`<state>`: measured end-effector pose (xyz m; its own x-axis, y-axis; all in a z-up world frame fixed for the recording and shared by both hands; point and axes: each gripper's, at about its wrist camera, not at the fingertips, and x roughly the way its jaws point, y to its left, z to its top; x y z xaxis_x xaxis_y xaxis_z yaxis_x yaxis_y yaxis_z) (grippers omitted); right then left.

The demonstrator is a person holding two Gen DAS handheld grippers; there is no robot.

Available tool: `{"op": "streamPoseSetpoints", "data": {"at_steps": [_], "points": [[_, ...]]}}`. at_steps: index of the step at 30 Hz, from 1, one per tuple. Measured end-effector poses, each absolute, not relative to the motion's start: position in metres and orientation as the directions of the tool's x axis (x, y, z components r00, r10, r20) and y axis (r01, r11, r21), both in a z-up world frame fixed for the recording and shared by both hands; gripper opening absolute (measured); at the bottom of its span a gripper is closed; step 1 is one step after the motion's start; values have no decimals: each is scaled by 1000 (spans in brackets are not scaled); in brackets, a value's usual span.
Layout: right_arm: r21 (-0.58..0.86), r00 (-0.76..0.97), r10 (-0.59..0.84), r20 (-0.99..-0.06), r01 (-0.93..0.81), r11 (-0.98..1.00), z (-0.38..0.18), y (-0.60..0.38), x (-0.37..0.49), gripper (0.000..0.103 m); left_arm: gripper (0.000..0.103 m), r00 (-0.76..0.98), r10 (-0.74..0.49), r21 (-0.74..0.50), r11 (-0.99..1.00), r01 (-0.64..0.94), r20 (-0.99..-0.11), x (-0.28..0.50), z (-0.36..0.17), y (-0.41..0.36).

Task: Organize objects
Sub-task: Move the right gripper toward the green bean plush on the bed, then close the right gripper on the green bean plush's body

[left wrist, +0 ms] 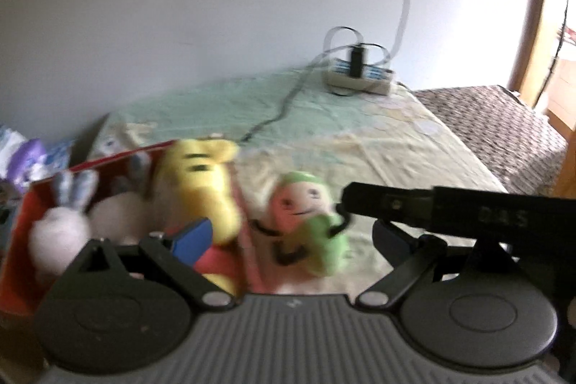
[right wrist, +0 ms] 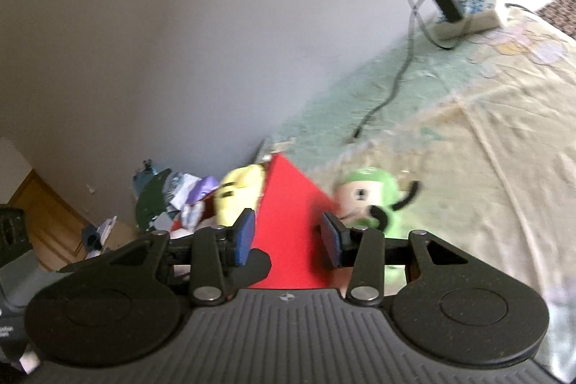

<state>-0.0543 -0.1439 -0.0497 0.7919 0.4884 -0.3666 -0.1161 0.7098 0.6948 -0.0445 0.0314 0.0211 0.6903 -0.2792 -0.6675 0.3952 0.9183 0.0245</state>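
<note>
A red box [left wrist: 21, 233] sits on the bed at the left and holds a white bunny plush [left wrist: 61, 225] and a yellow plush [left wrist: 201, 182]. A pink-faced plush with a green hood [left wrist: 306, 218] lies on the sheet just right of the box. My left gripper [left wrist: 284, 236] is open wide above the box edge and the green plush. The right gripper's black arm [left wrist: 450, 207] crosses the left wrist view on the right. My right gripper [right wrist: 288, 236] is open with the red box [right wrist: 291, 225] corner between its fingers. The yellow plush [right wrist: 237, 197] and green plush [right wrist: 370, 200] flank it.
A pale green and yellow bedsheet [left wrist: 360, 128] covers the bed against a white wall. A power strip [left wrist: 360, 78] with a plugged charger and cables lies at the far end. A brown woven cover [left wrist: 496, 117] is on the right. Clutter [right wrist: 172, 197] lies on the floor left of the bed.
</note>
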Motion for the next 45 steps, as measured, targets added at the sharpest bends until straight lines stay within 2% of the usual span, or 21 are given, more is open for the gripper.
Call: {"op": "streamPoseSetpoints", "data": {"at_steps": [7, 12, 24, 30, 45], "points": [[706, 791, 474, -387, -77, 704, -60, -176, -56, 45, 95, 649, -309, 17, 896, 444, -695, -39, 7, -7], [711, 776, 473, -417, -45, 702, -70, -187, -50, 45, 95, 601, -278, 13, 901, 434, -749, -25, -9, -21], [728, 711, 520, -473, -17, 685, -93, -190, -26, 46, 96, 536, -228, 20, 908, 417, -813, -8, -35, -30], [739, 687, 534, -493, 7, 673, -101, -191, -16, 46, 99, 549, -204, 55, 907, 418, -810, -4, -42, -35], [767, 646, 575, -502, 25, 642, -116, -196, 6, 46, 99, 541, -161, 129, 879, 459, -826, 5, -61, -53]]}}
